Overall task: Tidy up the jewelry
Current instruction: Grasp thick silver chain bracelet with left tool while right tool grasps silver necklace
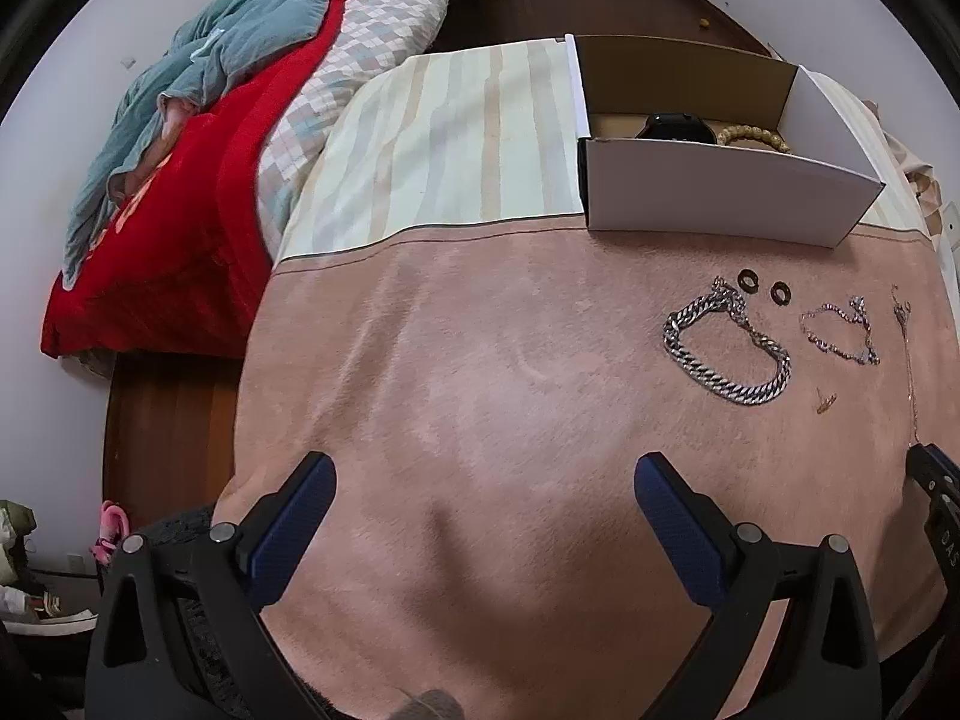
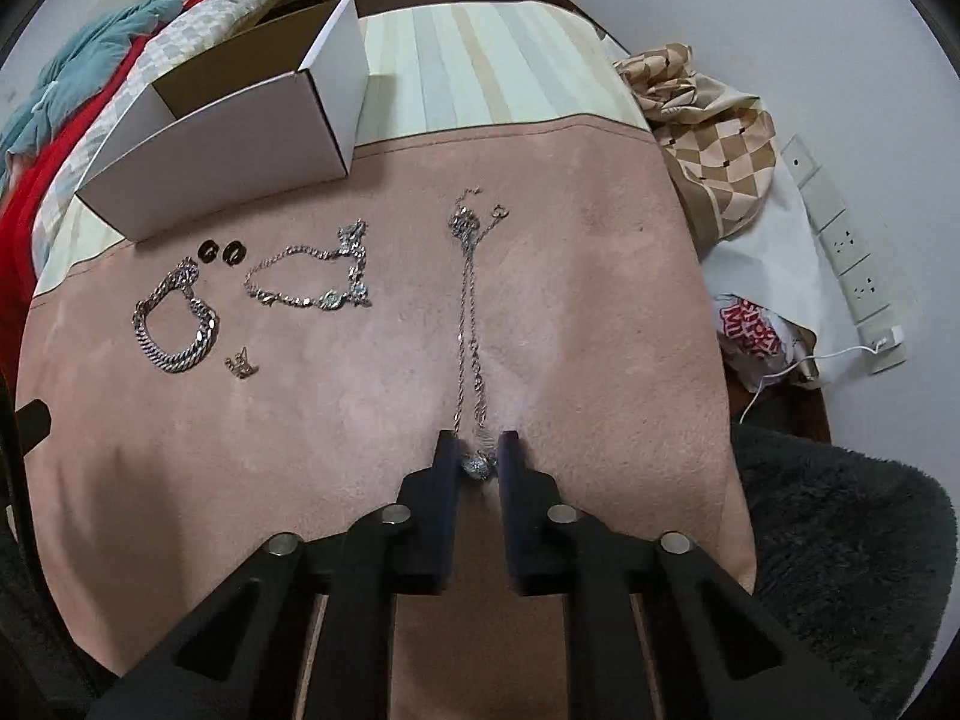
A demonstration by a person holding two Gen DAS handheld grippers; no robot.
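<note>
A long thin silver necklace (image 2: pixel 467 300) lies stretched on the pink cloth (image 2: pixel 570 312). My right gripper (image 2: pixel 478 450) is nearly shut around its pendant (image 2: pixel 478 464) at the near end; contact is unclear. My left gripper (image 1: pixel 485 474) is wide open and empty above bare cloth. A thick silver chain bracelet (image 1: pixel 726 348) (image 2: pixel 175 318), two dark rings (image 1: pixel 763 287) (image 2: pixel 221 252), a thin jewelled bracelet (image 1: pixel 840 330) (image 2: pixel 312 276) and a small gold piece (image 1: pixel 825 402) (image 2: pixel 242 364) lie on the cloth. A white box (image 1: pixel 720 198) (image 2: pixel 240 138) holds a black watch (image 1: pixel 675 127) and a bead bracelet (image 1: pixel 753 137).
A bed with a red blanket (image 1: pixel 180 228) and teal cover (image 1: pixel 228 54) is to the left. A checked cloth (image 2: pixel 708 138), a power strip (image 2: pixel 840 252) and a plastic bag (image 2: pixel 756 336) lie to the right. A dark fuzzy rug (image 2: pixel 840 528) is at the near right.
</note>
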